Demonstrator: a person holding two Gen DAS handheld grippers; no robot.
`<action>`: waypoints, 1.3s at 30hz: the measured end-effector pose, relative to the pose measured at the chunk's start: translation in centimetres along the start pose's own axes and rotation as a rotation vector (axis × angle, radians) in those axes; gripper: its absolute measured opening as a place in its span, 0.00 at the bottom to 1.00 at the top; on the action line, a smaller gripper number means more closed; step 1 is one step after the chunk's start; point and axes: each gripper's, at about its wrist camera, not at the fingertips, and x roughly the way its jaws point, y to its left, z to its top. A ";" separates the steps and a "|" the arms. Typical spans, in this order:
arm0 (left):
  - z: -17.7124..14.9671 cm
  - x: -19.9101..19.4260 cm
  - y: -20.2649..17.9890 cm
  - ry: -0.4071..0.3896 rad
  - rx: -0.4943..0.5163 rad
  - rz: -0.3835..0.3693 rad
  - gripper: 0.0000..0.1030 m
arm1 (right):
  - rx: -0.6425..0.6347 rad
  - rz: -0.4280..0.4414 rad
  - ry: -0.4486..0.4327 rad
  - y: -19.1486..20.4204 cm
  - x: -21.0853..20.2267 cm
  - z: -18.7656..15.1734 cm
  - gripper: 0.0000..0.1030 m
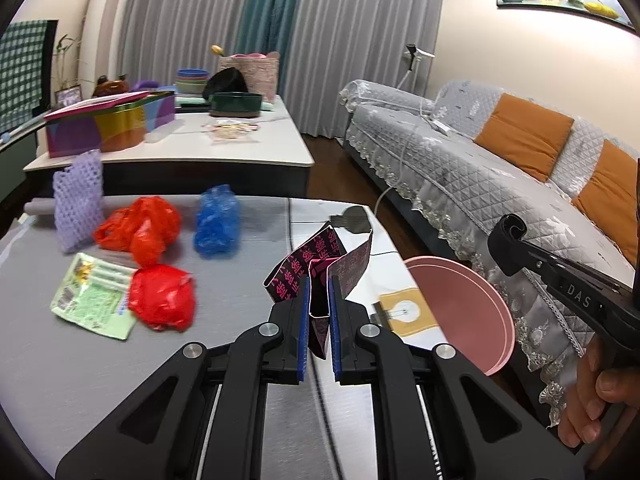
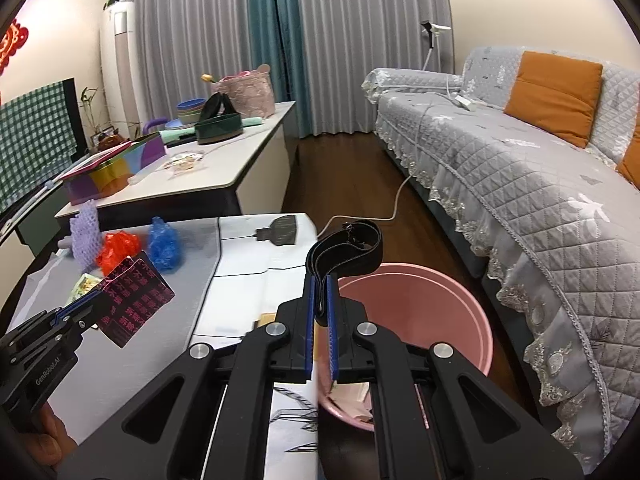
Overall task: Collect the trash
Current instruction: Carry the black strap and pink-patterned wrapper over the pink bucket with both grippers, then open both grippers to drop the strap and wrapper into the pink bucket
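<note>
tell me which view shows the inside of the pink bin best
The right wrist view: it looks down into the pink bin, showing its round rim, inner wall and some paper near the bottom. The left wrist view shows the bin only from the side, as a cropped rim and inner wall with no contents visible.

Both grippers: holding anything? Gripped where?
Left gripper: dark printed wrapper, pinched at its lower folded end. Right gripper: black strap, pinched at its bunched lower end, above the pink bin.

colours on the bench point(image 1: 60, 380) & by it
black wrapper point(image 1: 320, 268) w/ pink characters; black strap point(image 2: 348, 248); pink bin point(image 2: 420, 304); red bags point(image 1: 138, 228), blue bag point(image 1: 216, 226), lilac mesh point(image 1: 78, 200), green packet point(image 1: 94, 300); tool pads point(image 1: 305, 328) blue.
</note>
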 end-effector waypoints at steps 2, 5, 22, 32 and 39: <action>0.0 0.4 -0.8 0.000 0.010 -0.009 0.08 | 0.008 -0.010 0.001 -0.8 0.1 -0.1 0.06; 0.1 1.0 -1.8 0.001 0.025 -0.024 0.08 | 0.020 -0.024 0.004 -1.8 0.3 -0.1 0.06; 0.2 3.7 -7.0 0.027 0.086 -0.104 0.08 | 0.075 -0.084 0.007 -6.8 1.1 -0.2 0.06; 1.1 5.8 -10.2 0.048 0.115 -0.149 0.08 | 0.118 -0.115 0.011 -8.9 2.5 0.0 0.06; 1.5 8.2 -12.2 0.065 0.145 -0.171 0.08 | 0.129 -0.126 0.029 -9.9 3.9 -0.3 0.06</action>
